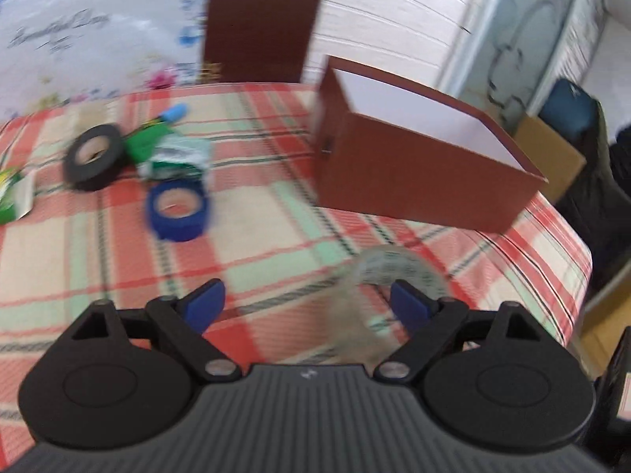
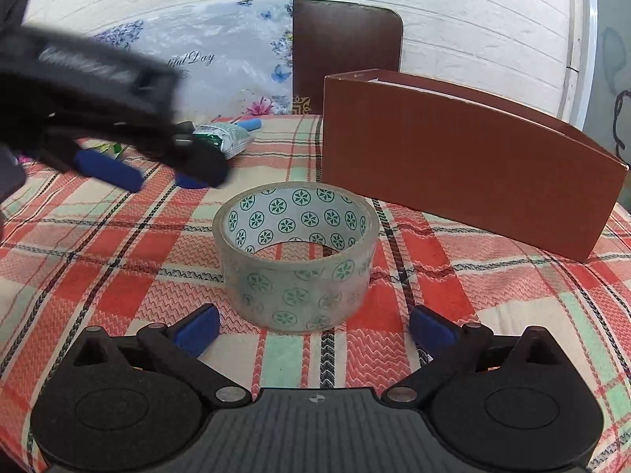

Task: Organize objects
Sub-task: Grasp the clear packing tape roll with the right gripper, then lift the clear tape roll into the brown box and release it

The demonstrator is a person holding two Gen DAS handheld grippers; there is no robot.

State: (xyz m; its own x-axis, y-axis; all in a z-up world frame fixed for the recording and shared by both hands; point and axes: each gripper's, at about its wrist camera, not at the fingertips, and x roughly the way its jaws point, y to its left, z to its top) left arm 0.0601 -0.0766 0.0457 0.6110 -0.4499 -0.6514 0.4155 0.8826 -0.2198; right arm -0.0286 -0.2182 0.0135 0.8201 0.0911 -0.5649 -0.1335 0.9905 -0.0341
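— Where is the clear tape roll [image 2: 296, 257] right now?

— Centre of my right camera's frame, flat on the checked table [image 2: 98, 276], just ahead of my right gripper [image 2: 313, 333]. Those fingers [image 2: 197, 329] stand wide apart and hold nothing; the roll lies ahead of them, untouched. The brown box [image 2: 465, 181] stands at the right of that frame, near the roll but apart from it.

— And the left?

— My left gripper [image 1: 307, 303] is open too, gripping nothing. In its blurred view the clear roll smears by the lower right finger; I can't tell whether it touches. The black roll [image 1: 94, 157] and blue roll [image 1: 177, 209] lie at the left, well away.

— How will the clear one handle?

— Light, I reckon, with a stiff ring, yet the outer film looks slick. I'd straddle the ring across its width, one finger on each outer side, squeezing gently so it neither squirts out nor buckles.
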